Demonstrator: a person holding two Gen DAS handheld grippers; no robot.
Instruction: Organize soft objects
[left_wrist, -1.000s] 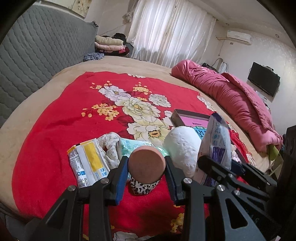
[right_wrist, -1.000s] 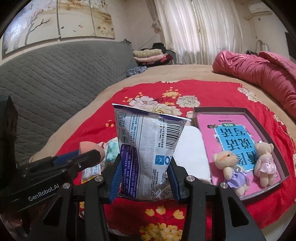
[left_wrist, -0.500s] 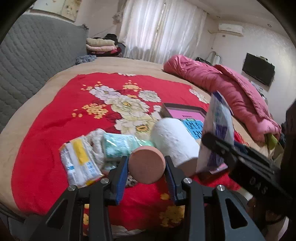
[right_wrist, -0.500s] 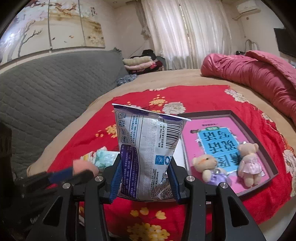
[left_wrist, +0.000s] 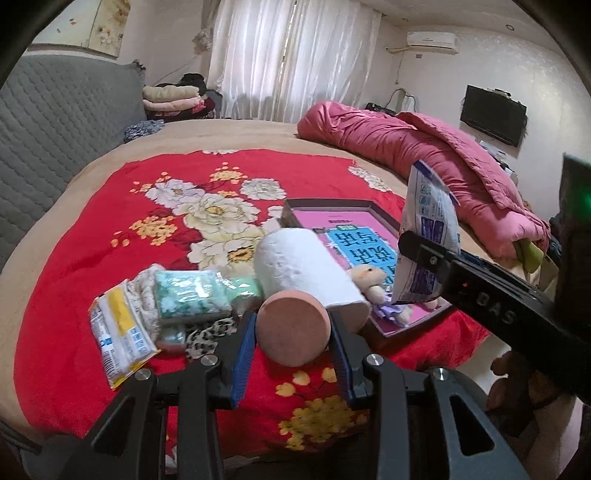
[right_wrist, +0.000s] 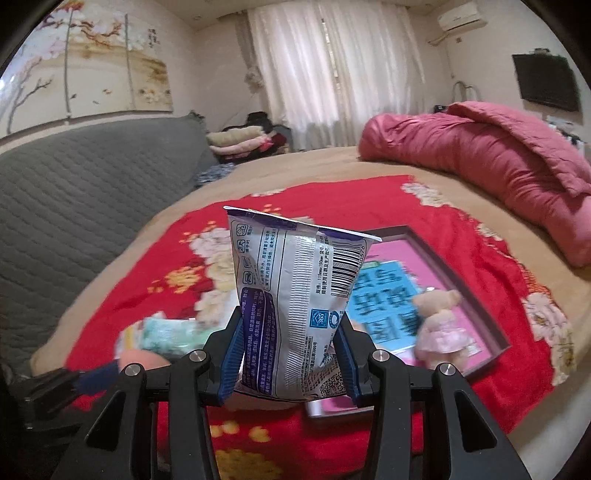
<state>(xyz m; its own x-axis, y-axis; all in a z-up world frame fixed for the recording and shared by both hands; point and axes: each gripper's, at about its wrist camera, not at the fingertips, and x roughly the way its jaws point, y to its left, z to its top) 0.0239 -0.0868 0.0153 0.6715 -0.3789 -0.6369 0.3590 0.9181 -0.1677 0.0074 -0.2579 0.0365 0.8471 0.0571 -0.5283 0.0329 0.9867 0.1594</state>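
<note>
My left gripper (left_wrist: 293, 341) is shut on a round pink sponge puff (left_wrist: 293, 328), held above the near edge of the red floral blanket (left_wrist: 184, 184). My right gripper (right_wrist: 290, 354) is shut on a white and blue wipes packet (right_wrist: 291, 295); the same packet (left_wrist: 428, 236) shows at the right of the left wrist view. On the blanket lie a white paper roll (left_wrist: 306, 269), a green tissue pack (left_wrist: 186, 297), a yellow packet (left_wrist: 120, 332) and a leopard-print cloth (left_wrist: 208, 334). A dark tray (right_wrist: 491, 321) holds a pink book (left_wrist: 351, 240) and small teddy bears (right_wrist: 441, 321).
A rolled pink quilt (left_wrist: 424, 155) lies along the bed's right side. A grey padded headboard (right_wrist: 74, 206) runs along the left. Folded clothes (left_wrist: 173, 98) are stacked at the far end by white curtains (left_wrist: 291, 59). A TV (left_wrist: 493, 114) hangs on the right wall.
Both grippers have drawn back toward the bed's near edge and risen slightly, carrying the puff and the packet. The tray and bears now show more fully in the left wrist view.
</note>
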